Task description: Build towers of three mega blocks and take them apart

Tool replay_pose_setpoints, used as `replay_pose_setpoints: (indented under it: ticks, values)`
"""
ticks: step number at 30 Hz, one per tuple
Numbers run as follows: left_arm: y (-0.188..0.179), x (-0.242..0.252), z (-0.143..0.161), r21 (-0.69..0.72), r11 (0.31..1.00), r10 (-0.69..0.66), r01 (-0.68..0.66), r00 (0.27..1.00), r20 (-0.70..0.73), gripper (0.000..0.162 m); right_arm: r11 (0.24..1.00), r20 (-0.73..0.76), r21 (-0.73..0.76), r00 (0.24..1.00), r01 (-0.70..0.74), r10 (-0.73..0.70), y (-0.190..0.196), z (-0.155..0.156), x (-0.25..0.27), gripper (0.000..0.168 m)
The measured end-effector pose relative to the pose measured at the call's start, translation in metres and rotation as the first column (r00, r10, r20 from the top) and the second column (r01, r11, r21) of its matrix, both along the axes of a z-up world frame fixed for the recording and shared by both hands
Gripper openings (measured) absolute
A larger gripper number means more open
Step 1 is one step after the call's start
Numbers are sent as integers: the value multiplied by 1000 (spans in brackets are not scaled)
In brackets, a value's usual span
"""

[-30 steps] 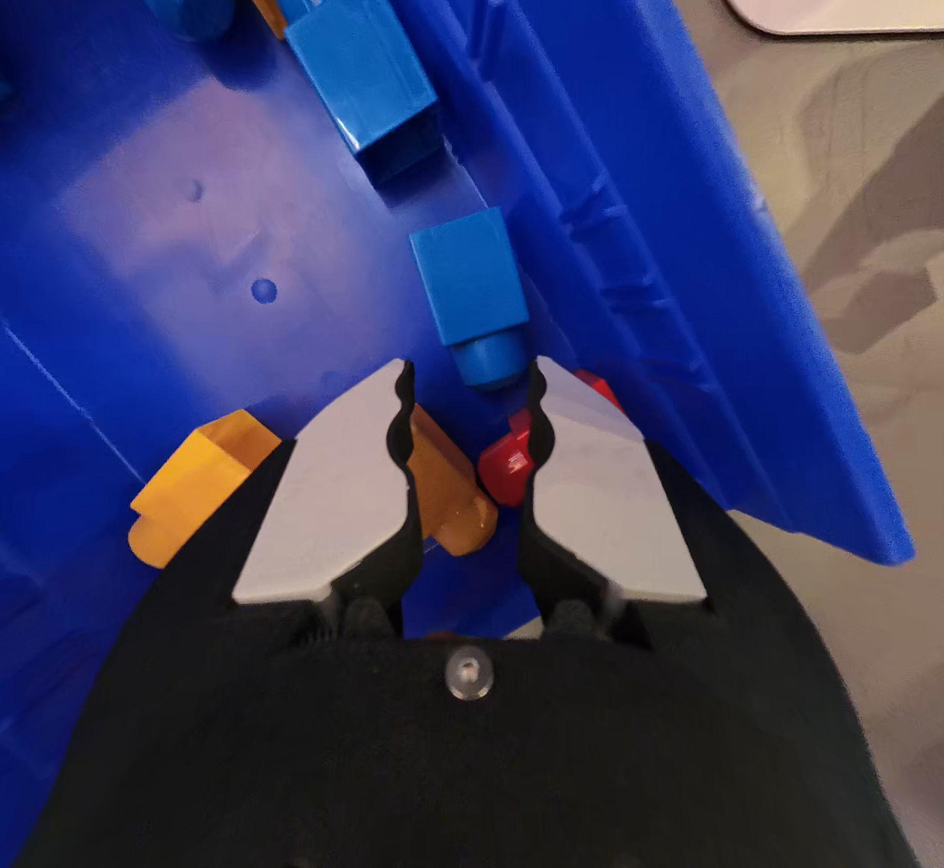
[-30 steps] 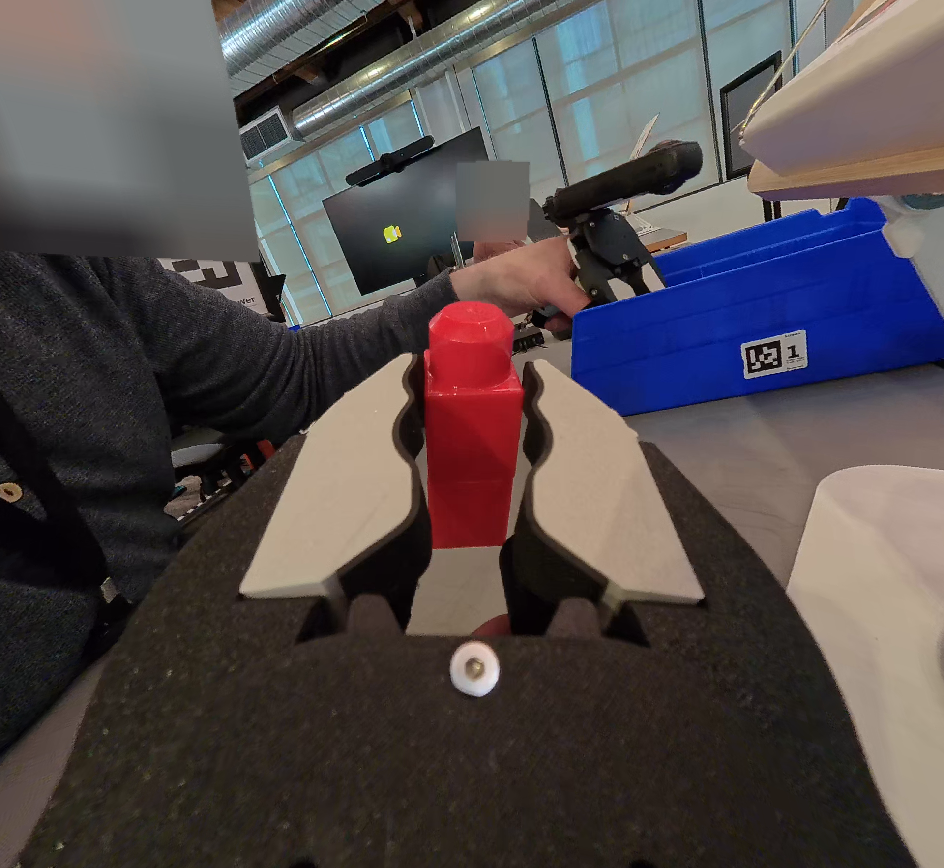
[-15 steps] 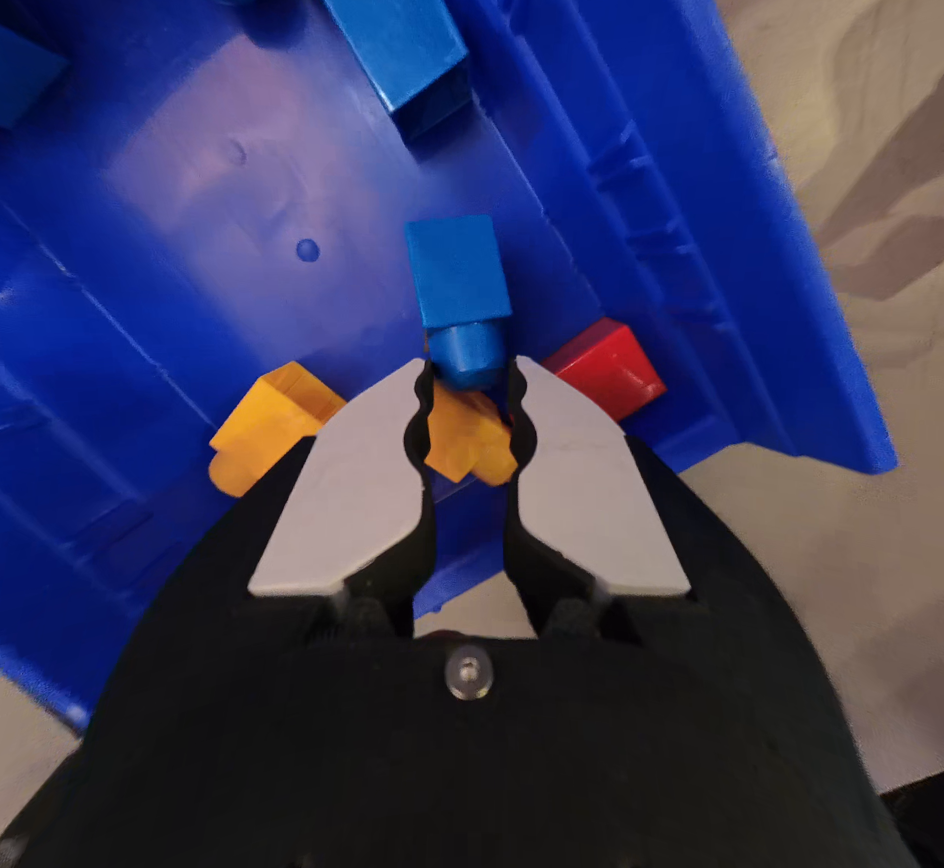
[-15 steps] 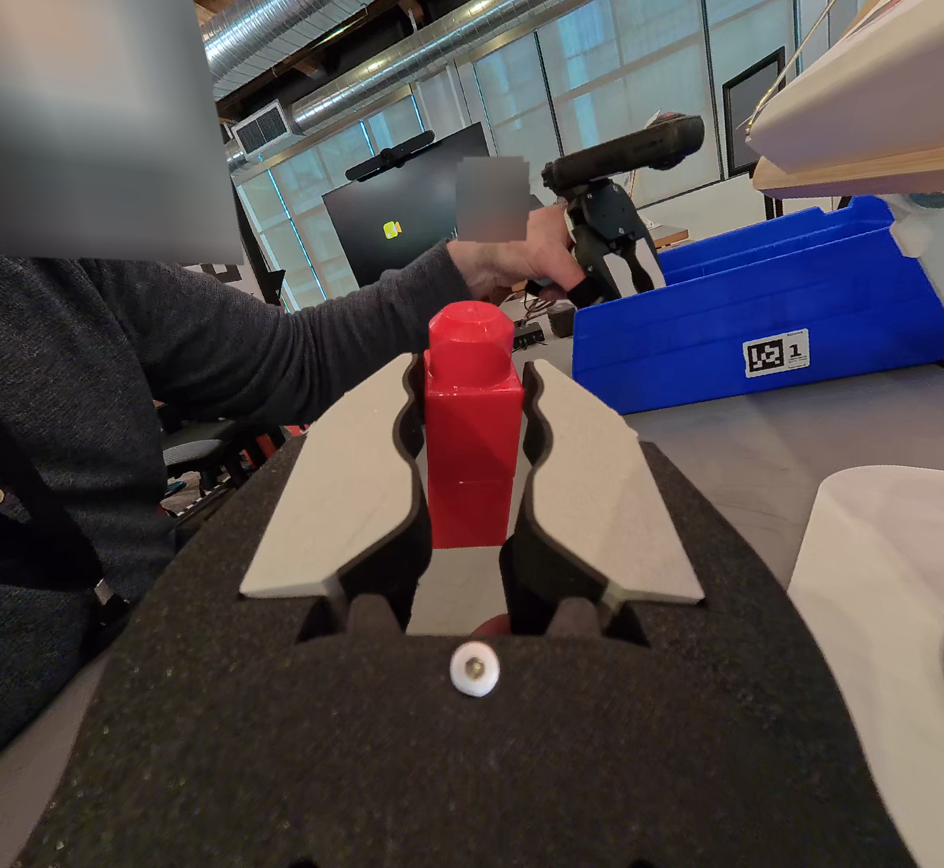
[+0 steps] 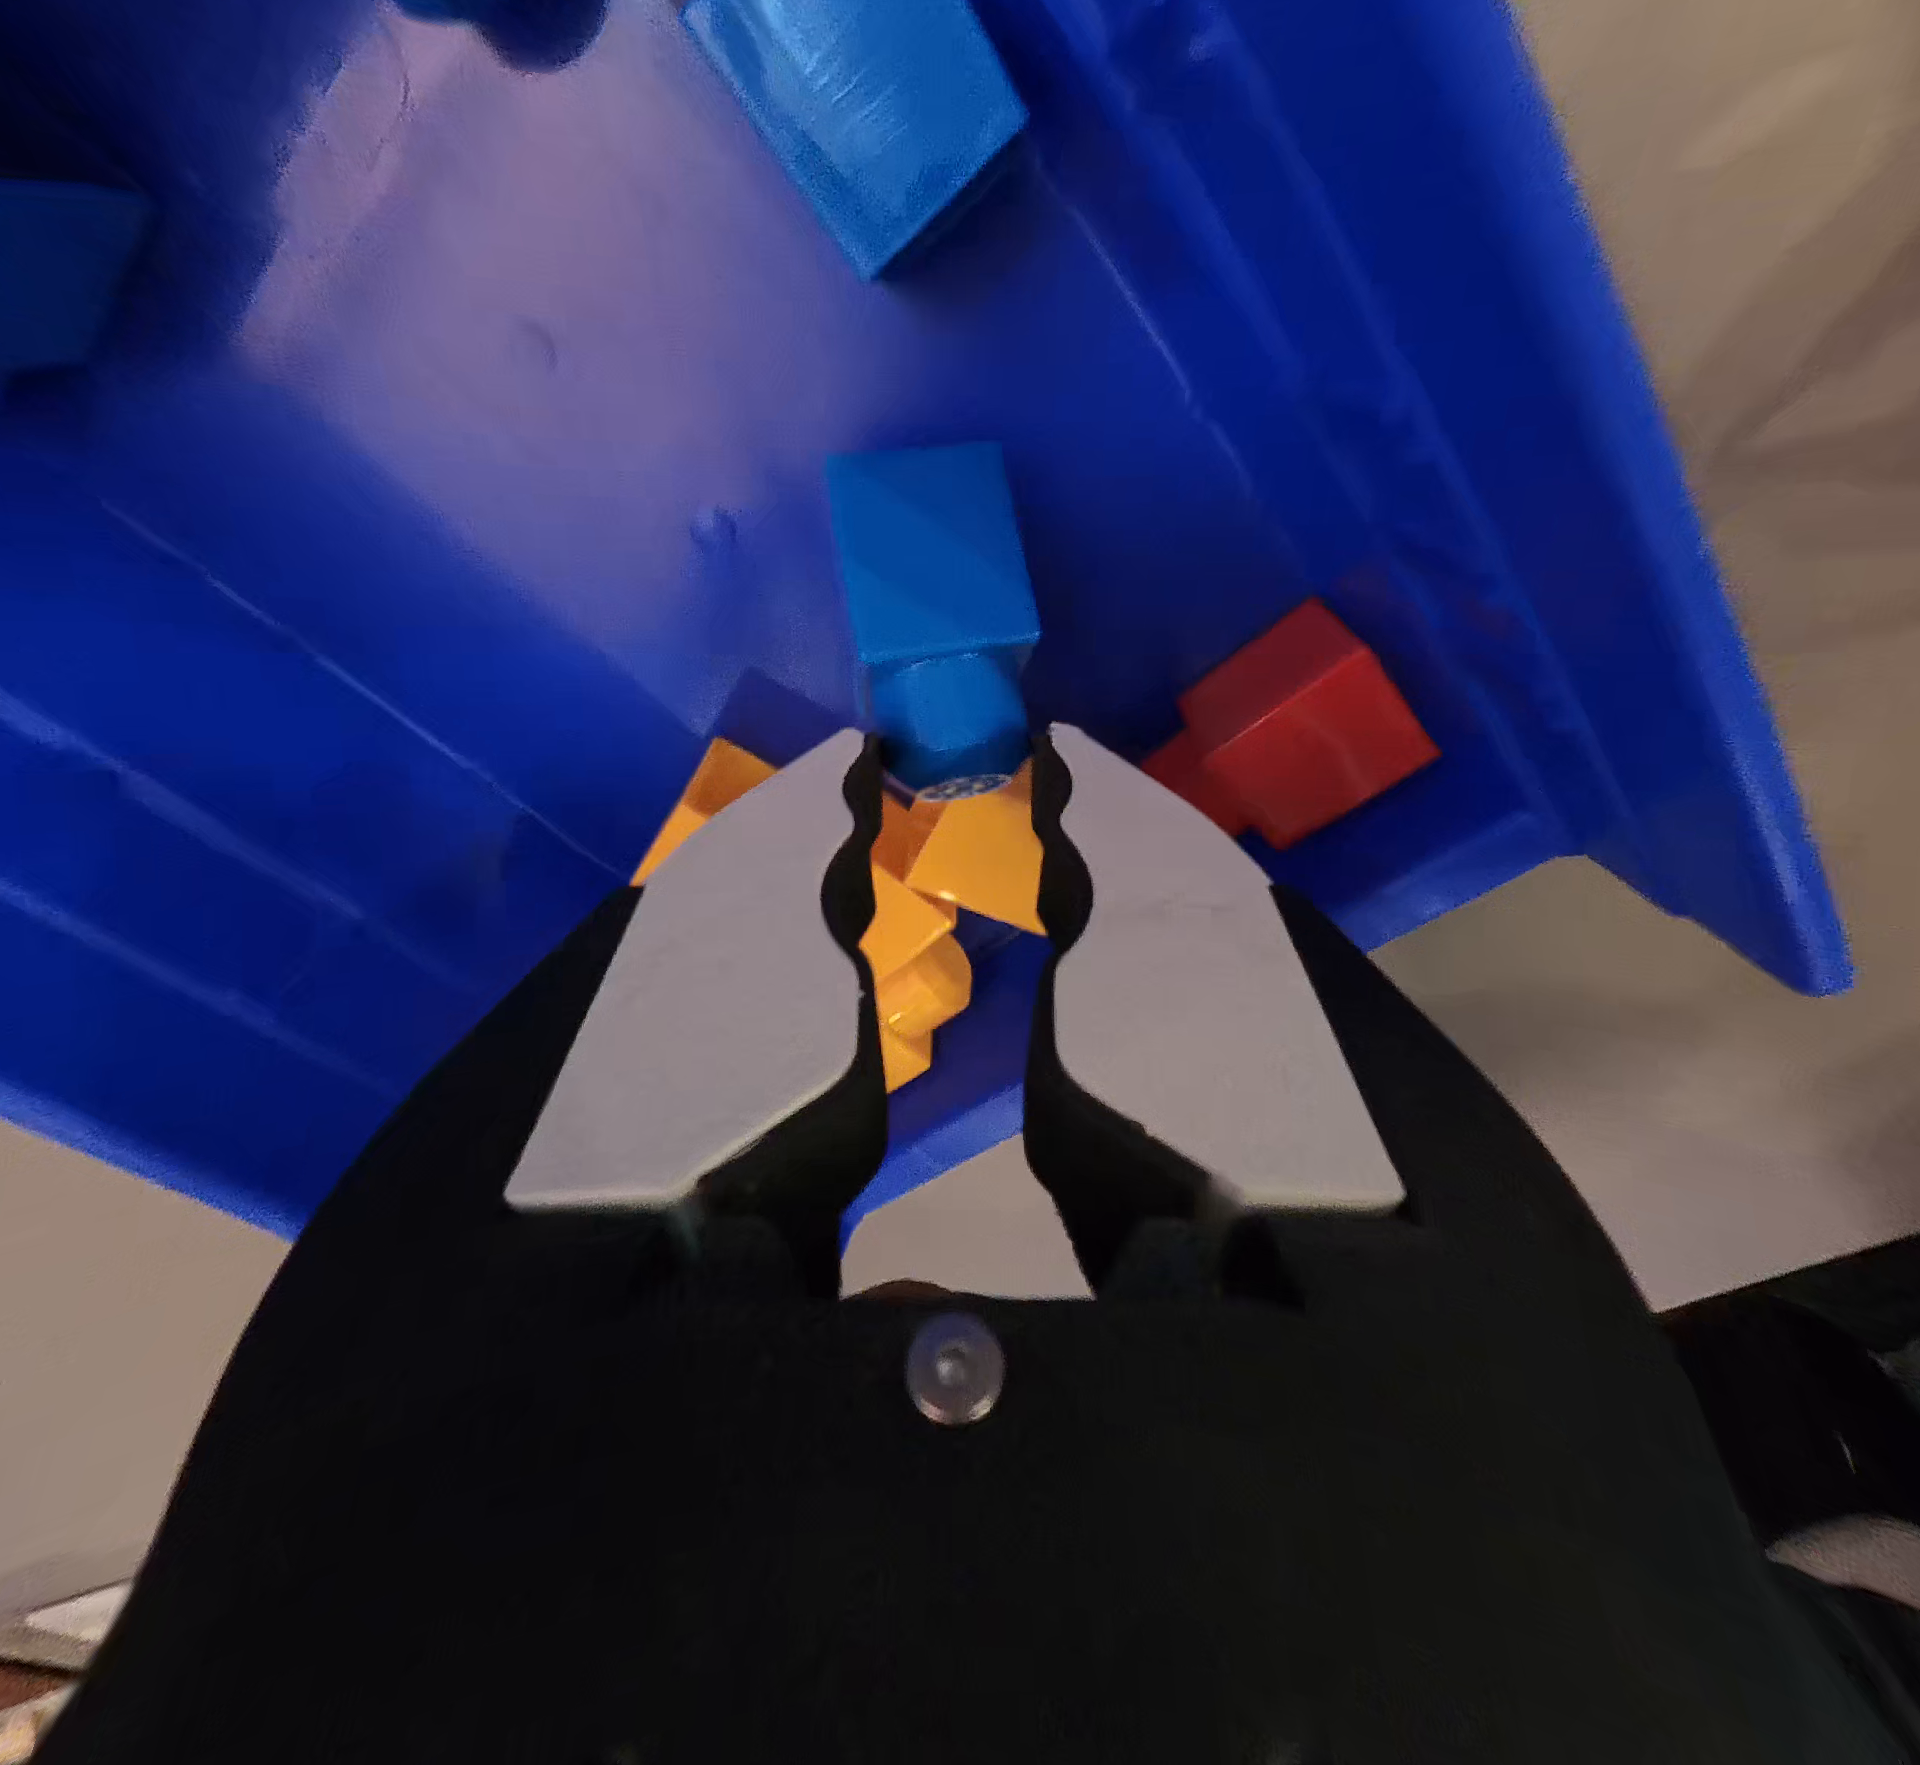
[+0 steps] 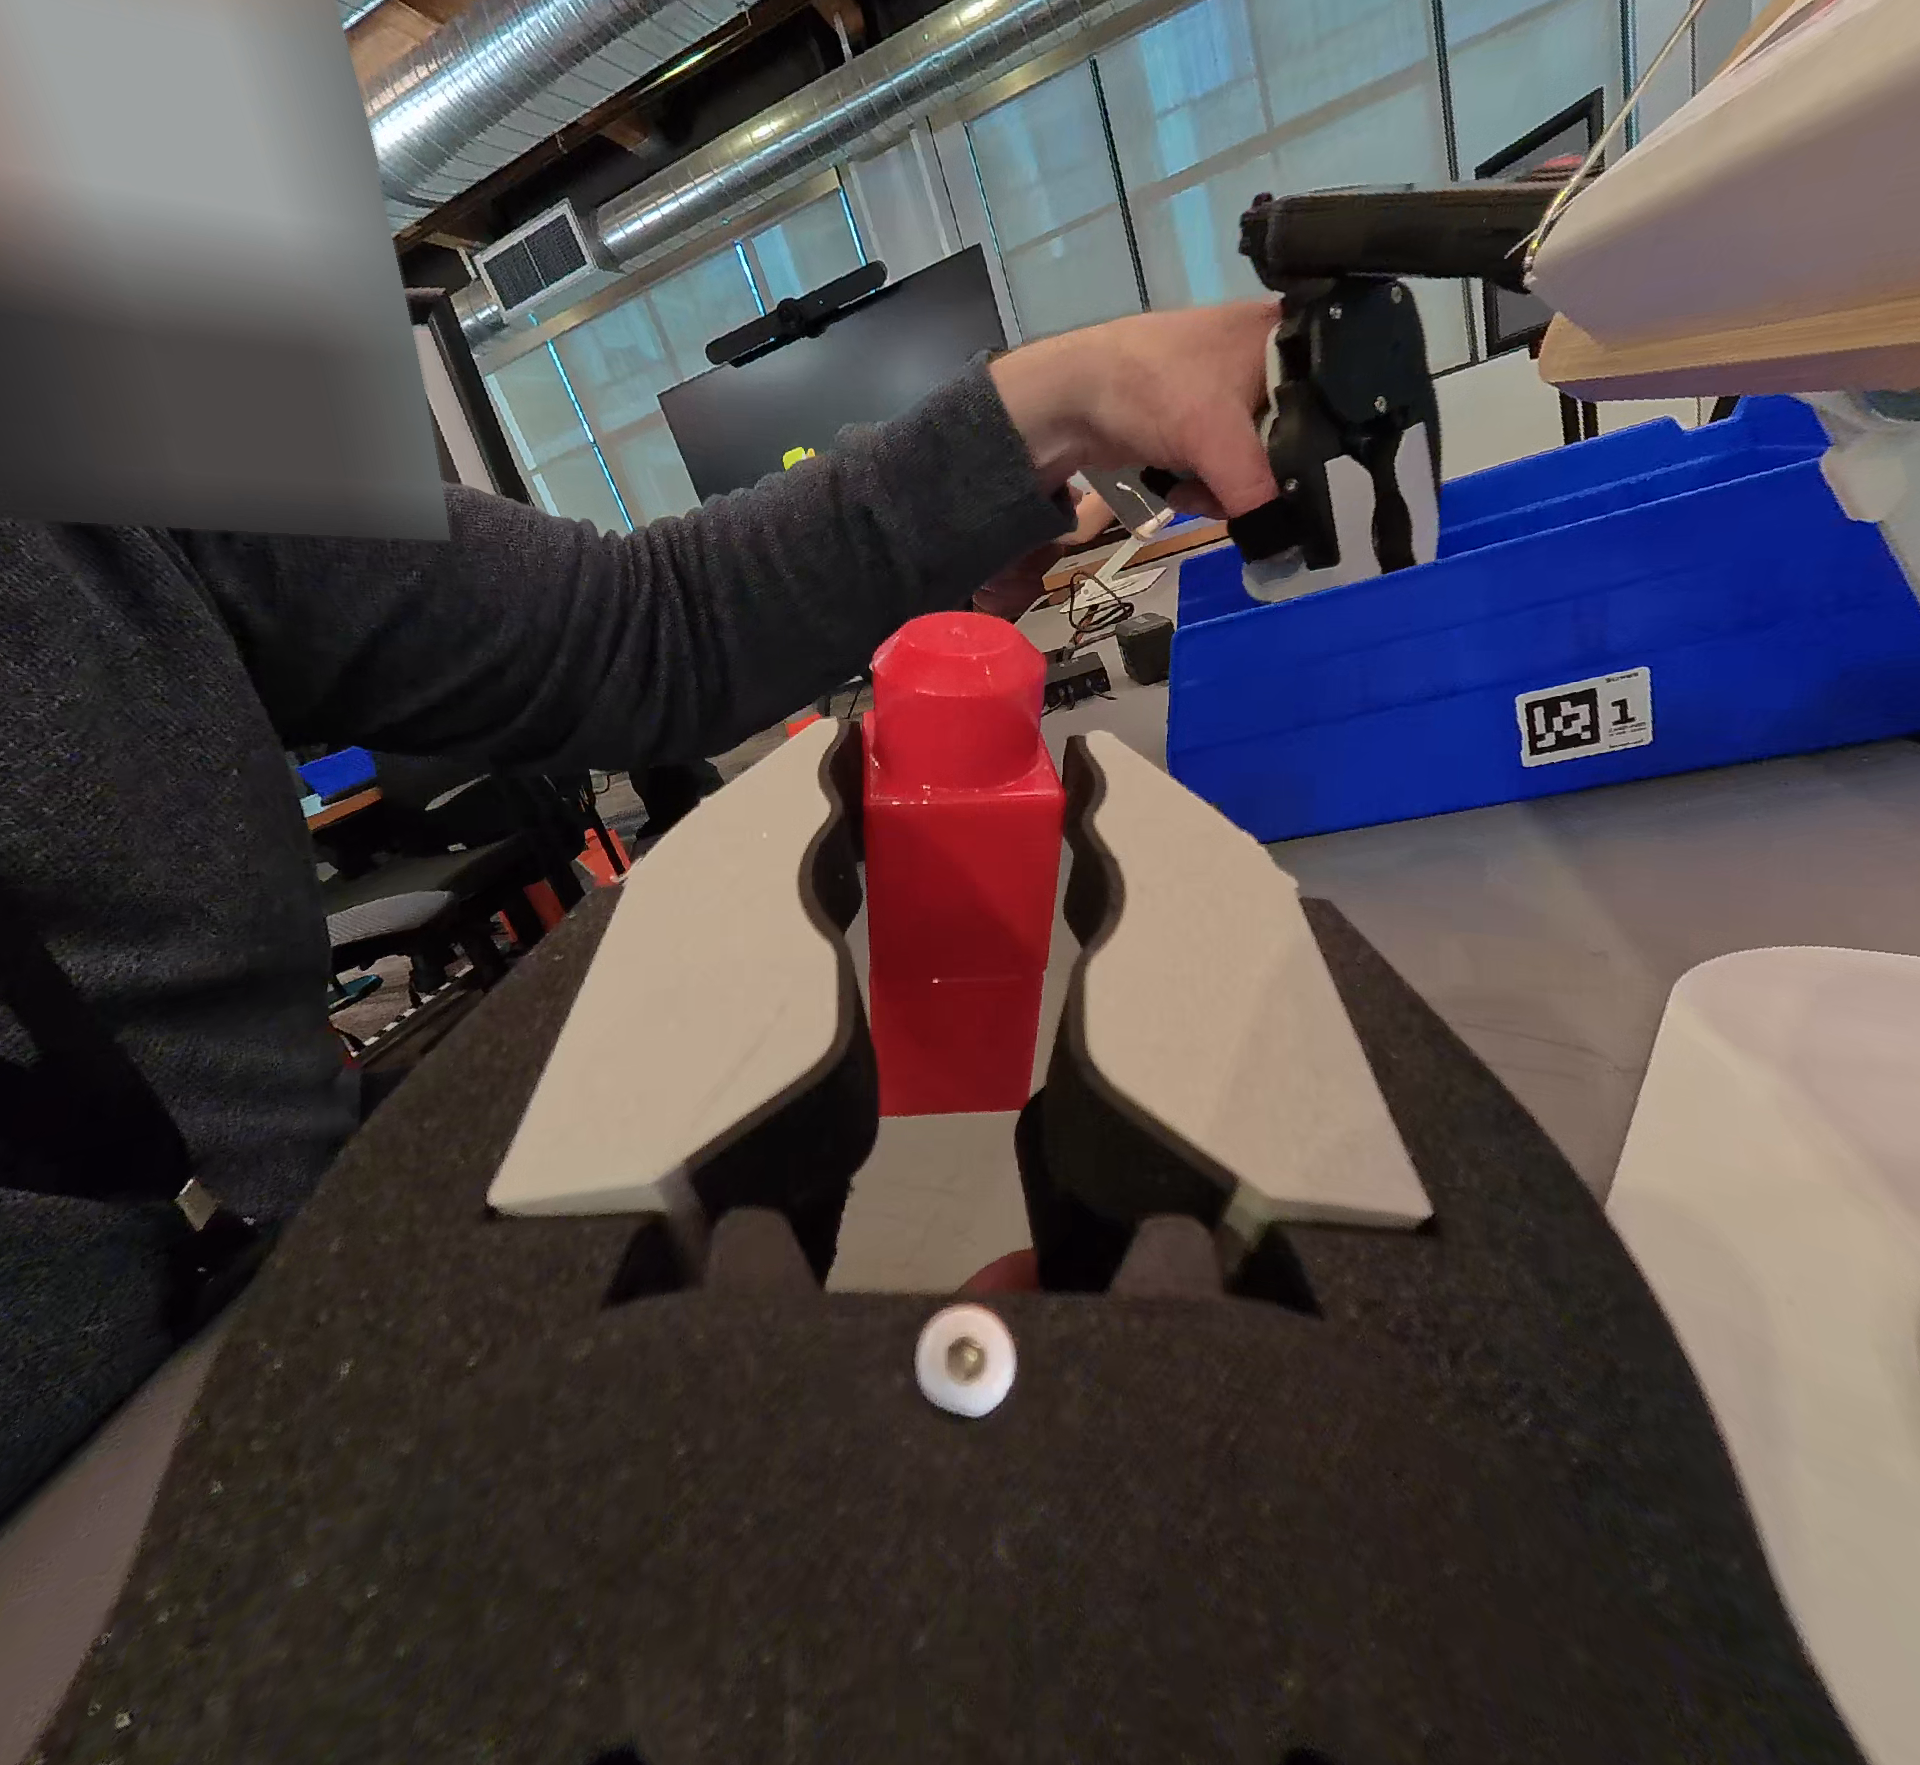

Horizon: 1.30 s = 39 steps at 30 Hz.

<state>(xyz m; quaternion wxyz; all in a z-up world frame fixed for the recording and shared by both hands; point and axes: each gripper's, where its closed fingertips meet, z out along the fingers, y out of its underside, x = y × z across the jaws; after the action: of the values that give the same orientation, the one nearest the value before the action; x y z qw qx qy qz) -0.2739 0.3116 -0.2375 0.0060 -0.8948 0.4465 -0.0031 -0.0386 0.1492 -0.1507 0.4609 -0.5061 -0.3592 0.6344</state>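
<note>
Lifted: left tongs point(image 5: 951, 759) pinching blue block point(image 5: 935, 572) stud | bin point(image 5: 416, 780) below

A: Which colours are in front of the left claw point(image 5: 951, 759)?
B: A blue block point(image 5: 935, 572) at its tips, orange blocks point(image 5: 925, 905) between the grey-and-black fingers point(image 5: 717, 977), a red block point(image 5: 1299, 739) to the right, all in a blue bin point(image 5: 1351, 365).
A: And the right claw point(image 6: 961, 759)?
B: Red blocks point(image 6: 961, 894); the desk point(image 6: 1507, 894) is grey.

orange block point(image 5: 717, 806) mostly hidden behind left finger; top blue blocks point(image 5: 842, 63) cut by edge, blurred.
</note>
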Motion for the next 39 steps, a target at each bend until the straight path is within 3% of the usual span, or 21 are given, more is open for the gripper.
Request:
replay_pose_setpoints:
  ticks: [7, 14, 20, 23, 26, 30, 32, 39]
  values:
    - [17, 8, 0, -10, 1000, -19, 19, 1000, -12, 27, 1000, 2, -3, 1000, -3, 3, 0, 0, 0, 36]
    - [-13, -21, 10, -193, 976, -148, 98, 953, -263, 27, 1000, 0, -5, 1000, -6, 6, 0, 0, 0, 36]
    - [1, -10, 5, -212, 972, -155, 97, 948, -277, 27, 1000, 1, -3, 1000, -5, 5, 0, 0, 0, 36]
    - [7, 9, 4, -188, 977, -134, 102, 976, -169, 27, 1000, 0, -2, 1000, -8, 8, -1, 0, 0, 36]
    - [20, 7, 3, -128, 989, -99, 78, 981, -166, 31, 1000, -1, -4, 1000, -6, 6, 0, 0, 0, 36]
    - [25, 14, 9, -28, 999, -44, 44, 999, 7, 36, 1000, -1, -3, 1000, -6, 6, -1, 0, 0, 36]
    - [26, 12, 11, 48, 996, -78, 74, 994, 75, 47, 1000, -1, -5, 1000, -8, 8, -1, 0, 0, 36]
    - [19, 4, -14, 126, 983, -153, 135, 977, 147, 51, 1000, 2, -3, 1000, -9, 9, -1, 0, -1, 36]
